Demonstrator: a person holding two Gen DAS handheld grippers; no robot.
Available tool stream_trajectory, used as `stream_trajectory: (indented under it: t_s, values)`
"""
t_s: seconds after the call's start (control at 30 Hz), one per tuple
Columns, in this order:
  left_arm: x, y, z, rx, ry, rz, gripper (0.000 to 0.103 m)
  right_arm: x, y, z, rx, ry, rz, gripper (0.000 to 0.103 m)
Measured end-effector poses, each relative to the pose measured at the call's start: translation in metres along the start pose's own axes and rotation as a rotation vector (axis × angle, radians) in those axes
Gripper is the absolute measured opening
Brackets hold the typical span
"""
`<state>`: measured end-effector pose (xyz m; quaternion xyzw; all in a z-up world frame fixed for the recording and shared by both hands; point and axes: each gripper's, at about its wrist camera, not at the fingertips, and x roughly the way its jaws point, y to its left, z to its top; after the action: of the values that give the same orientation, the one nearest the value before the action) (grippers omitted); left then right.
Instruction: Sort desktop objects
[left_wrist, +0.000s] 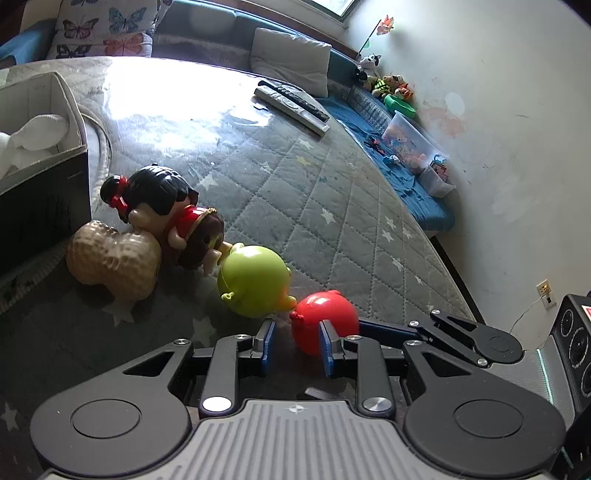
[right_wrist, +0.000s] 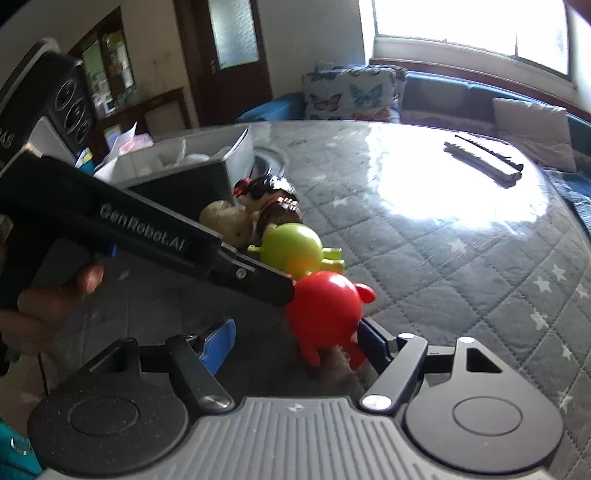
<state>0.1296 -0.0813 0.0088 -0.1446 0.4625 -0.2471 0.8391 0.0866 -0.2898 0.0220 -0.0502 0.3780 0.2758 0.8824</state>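
Blue-padded fingers of the left gripper (left_wrist: 293, 347) stand apart with nothing between them; the red toy figure (left_wrist: 325, 321) sits just beyond and slightly right of that gap, near the right pad. Fingers of the right gripper (right_wrist: 299, 341) are spread wide, and the red toy figure (right_wrist: 327, 306) stands between them without being clamped, its legs close to the right finger. The left gripper's black body (right_wrist: 147, 232) crosses the right wrist view, held by a hand (right_wrist: 48, 310).

On the quilted grey bench (left_wrist: 332, 206) with white stars, four toys lie in a touching row: the red figure, a green toy figure (left_wrist: 255, 280), a doll with black hair and red dress (left_wrist: 166, 206), and a tan peanut-shaped toy (left_wrist: 114, 258). A dark box (left_wrist: 40, 162) stands beside the peanut. Two remote controls (left_wrist: 291, 103) lie well apart, across the bench.
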Motion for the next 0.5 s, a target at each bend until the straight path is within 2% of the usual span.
stream_trajectory:
  t_s: [0.1, 0.27, 0.5]
  values:
    - [0.000, 0.000, 0.001, -0.007, -0.009, 0.003, 0.028, -0.002, 0.006, -0.002, -0.029, 0.004, 0.003, 0.076]
    - [0.000, -0.001, 0.002, -0.011, -0.004, -0.001, 0.028, -0.008, 0.000, -0.001, -0.012, -0.022, -0.010, 0.075]
    - [0.005, -0.003, 0.004, -0.024, 0.000, -0.021, 0.029, 0.005, -0.017, -0.002, 0.033, -0.011, -0.021, 0.075]
